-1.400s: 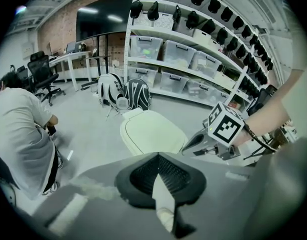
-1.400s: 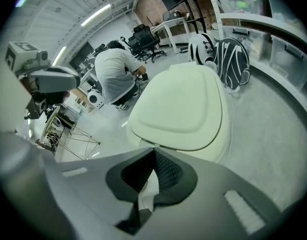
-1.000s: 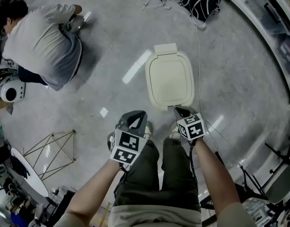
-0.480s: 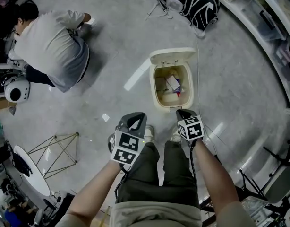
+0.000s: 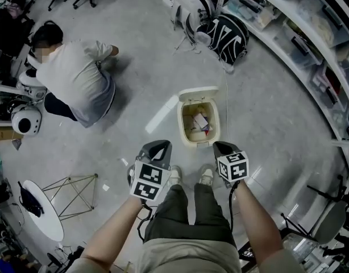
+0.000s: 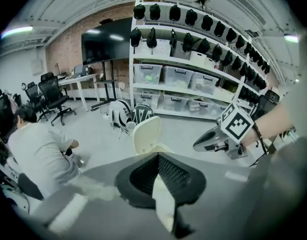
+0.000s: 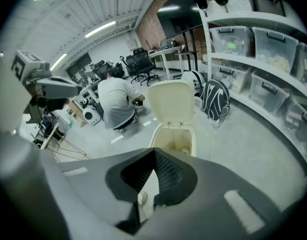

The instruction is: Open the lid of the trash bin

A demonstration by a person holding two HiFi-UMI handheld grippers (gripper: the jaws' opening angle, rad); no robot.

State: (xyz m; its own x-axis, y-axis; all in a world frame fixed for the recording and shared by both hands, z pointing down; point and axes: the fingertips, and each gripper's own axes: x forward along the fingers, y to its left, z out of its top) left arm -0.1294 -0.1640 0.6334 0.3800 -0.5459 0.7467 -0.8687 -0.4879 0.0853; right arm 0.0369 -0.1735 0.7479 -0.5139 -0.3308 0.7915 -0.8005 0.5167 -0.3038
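Note:
The cream trash bin (image 5: 184, 131) stands on the floor in front of my feet. Its lid (image 5: 198, 91) is swung up at the far side, and rubbish shows inside. In the right gripper view the bin (image 7: 164, 135) is straight ahead with the lid (image 7: 172, 101) upright. The left gripper view shows only the lid (image 6: 146, 134) over the jaws. My left gripper (image 5: 156, 147) hangs shut above my left shoe, holding nothing. To its right, my right gripper (image 5: 221, 147) is also shut and empty, just short of the bin's near rim and apart from it.
A person (image 5: 75, 87) crouches on the floor at the far left. A black-and-white backpack (image 5: 228, 36) lies beyond the bin. Shelves with bins (image 5: 311, 50) curve along the right. A wire frame (image 5: 72, 189) and a white round table (image 5: 41, 212) sit at the near left.
The bin's lid has gone from flat shut to upright. The right gripper has drawn back from the bin's front edge, and the bin looks farther off.

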